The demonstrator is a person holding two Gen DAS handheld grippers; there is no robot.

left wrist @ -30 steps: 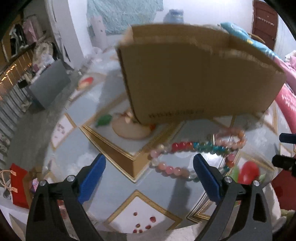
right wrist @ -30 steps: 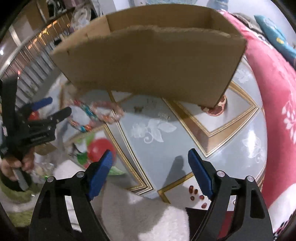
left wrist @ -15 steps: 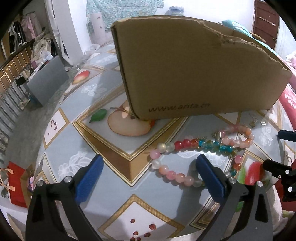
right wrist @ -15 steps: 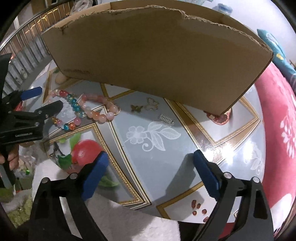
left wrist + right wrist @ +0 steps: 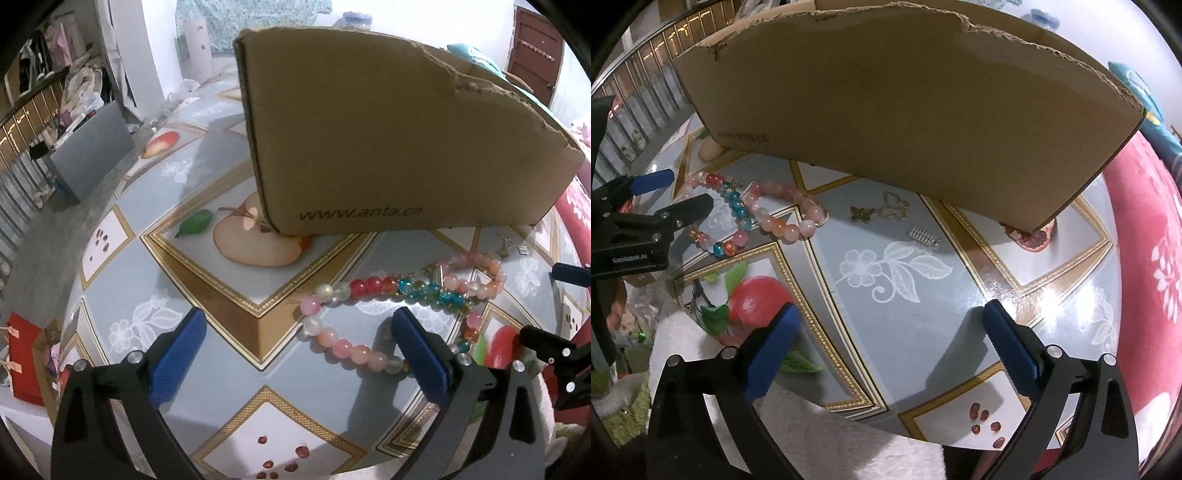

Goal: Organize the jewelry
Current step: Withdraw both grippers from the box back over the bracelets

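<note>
Left wrist view, lower right: left tongs (image 5: 295,349) gape empty and right tongs (image 5: 890,332) are opening empty, so clenching on the bead bracelet (image 5: 391,314) could roll beads off the table (image 5: 229,325) edge.

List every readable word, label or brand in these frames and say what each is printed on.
"www.anta.cn": on the side wall of the brown cardboard box, left wrist view.
"GenRobot.AI": on the black body of the left gripper, right wrist view.
The same box print in the right wrist view is too small and blurred to read.
</note>
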